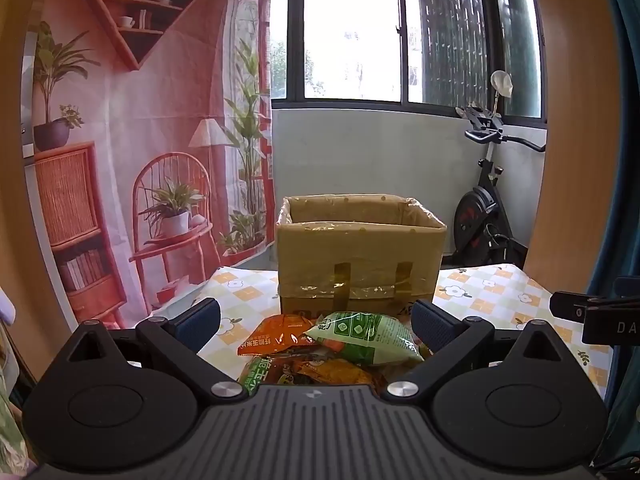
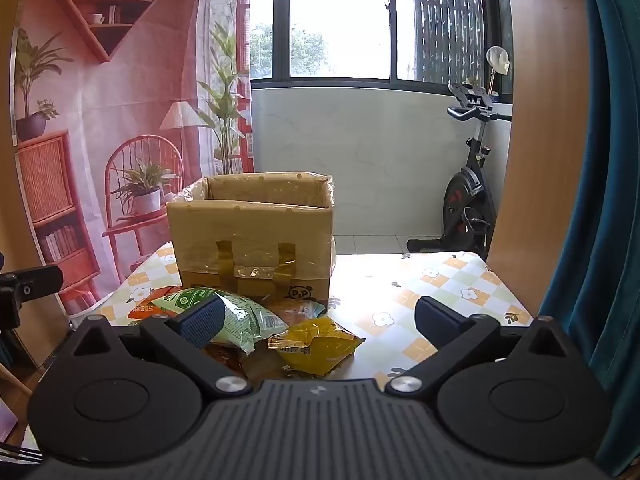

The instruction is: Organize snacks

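Note:
An open cardboard box point(image 1: 360, 264) lined with clear plastic stands on the table, also seen in the right wrist view as the box point(image 2: 256, 248). In front of it lies a pile of snack packets: a green packet point(image 1: 368, 336) on top, an orange packet point(image 1: 276, 336) at its left, more underneath. From the right wrist the green packet point(image 2: 244, 316) and a yellow packet point(image 2: 316, 344) show. My left gripper point(image 1: 316, 320) is open, hovering over the pile with nothing between its fingers. My right gripper point(image 2: 320, 320) is open too, with the yellow packet below it and untouched.
The table wears a checked cloth with flowers point(image 2: 440, 292). An exercise bike point(image 2: 468, 200) stands at the back right by the window. A printed backdrop point(image 1: 132, 140) hangs at the left. A teal curtain point(image 2: 592, 200) borders the right side. The right gripper's finger point(image 1: 576, 308) shows at the left view's right edge.

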Motion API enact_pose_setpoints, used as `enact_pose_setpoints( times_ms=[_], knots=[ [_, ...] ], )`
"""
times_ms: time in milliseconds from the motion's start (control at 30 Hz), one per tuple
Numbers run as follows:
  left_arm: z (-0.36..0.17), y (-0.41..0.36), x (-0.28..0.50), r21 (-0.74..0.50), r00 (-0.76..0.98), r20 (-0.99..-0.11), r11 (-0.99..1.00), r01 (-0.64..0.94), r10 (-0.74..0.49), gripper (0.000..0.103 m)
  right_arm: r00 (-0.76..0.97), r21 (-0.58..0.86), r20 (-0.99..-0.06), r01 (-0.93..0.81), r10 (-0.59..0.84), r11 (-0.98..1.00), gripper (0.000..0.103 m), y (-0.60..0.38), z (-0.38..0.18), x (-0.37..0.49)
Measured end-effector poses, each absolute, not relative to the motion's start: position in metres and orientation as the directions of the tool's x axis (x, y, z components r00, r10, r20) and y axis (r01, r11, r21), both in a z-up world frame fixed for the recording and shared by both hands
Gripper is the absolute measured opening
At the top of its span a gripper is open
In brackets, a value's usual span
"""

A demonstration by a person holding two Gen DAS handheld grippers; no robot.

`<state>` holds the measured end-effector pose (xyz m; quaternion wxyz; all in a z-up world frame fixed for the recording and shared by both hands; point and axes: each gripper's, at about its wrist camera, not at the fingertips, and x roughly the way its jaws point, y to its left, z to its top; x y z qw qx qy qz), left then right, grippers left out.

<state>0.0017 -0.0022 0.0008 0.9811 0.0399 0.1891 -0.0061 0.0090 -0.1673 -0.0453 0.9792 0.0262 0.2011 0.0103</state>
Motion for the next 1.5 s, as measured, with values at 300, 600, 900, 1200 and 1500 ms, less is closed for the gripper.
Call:
enact_pose_setpoints(
  times_ms=[300,600,900,1200,1500],
  knots=[
    [0.004,0.003,0.004,0.049,0.927,-0.375,0.999,0.014,0.005,0.102,0.919,0.062,-0.392,-0.016,0.039,0.998,0.103,-0.167,-0.046,0.008],
    [0.0,0.004,0.003,0.059,0.923,-0.383,0.998,-0.003,0.025,0.102,0.915,0.068,-0.401,-0.011,0.037,0.998,0.103,-0.169,-0.047,0.011],
    [-0.001,0.001,0.003,0.054,0.92,-0.391,0.998,-0.01,0.03,0.102,0.916,0.059,-0.399,-0.011,0.034,0.998,0.103,-0.165,-0.045,0.011],
    [-0.002,0.003,0.005,0.049,0.918,-0.396,0.999,-0.016,0.034,0.102,0.916,0.06,-0.4,-0.01,0.033,0.998,0.103,-0.166,-0.045,0.011],
    [-0.002,0.003,0.006,0.039,0.916,-0.4,0.999,-0.025,0.038,0.102,0.916,0.06,-0.401,-0.009,0.032,0.998,0.103,-0.166,-0.045,0.012]
  ],
)
